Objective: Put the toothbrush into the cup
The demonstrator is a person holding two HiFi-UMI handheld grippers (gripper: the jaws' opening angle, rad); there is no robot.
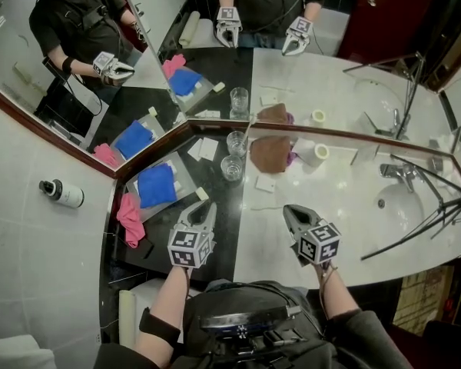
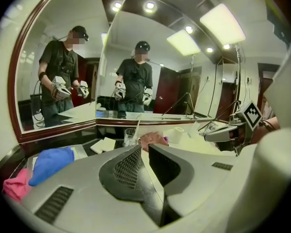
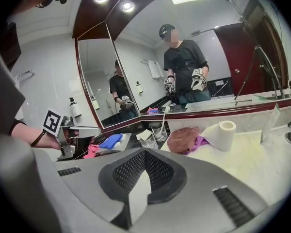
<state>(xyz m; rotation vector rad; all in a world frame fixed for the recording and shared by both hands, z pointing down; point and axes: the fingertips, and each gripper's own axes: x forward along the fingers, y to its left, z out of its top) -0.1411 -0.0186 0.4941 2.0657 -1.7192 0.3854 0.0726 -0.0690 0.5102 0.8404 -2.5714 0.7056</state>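
Note:
Two clear glass cups [image 1: 231, 167] [image 1: 237, 141] stand on the black part of the counter near the mirror. In the right gripper view a white toothbrush [image 3: 164, 118] stands upright in the farther cup [image 3: 158, 130]; the left gripper view shows it as a thin stick [image 2: 137, 124] in a glass [image 2: 131, 137]. My left gripper [image 1: 206, 208] hovers over the black counter short of the cups, its jaws a narrow gap apart with nothing between them. To its right, over the white marble, my right gripper [image 1: 290, 211] is shut and empty.
A brown cloth [image 1: 270, 154] and a toilet roll [image 1: 315, 154] lie behind the right gripper. On the left are a blue cloth [image 1: 157, 184] on a tray and a pink cloth [image 1: 131, 215]. A sink [image 1: 403, 204], its faucet [image 1: 398, 172] and tripod legs [image 1: 430, 221] fill the right.

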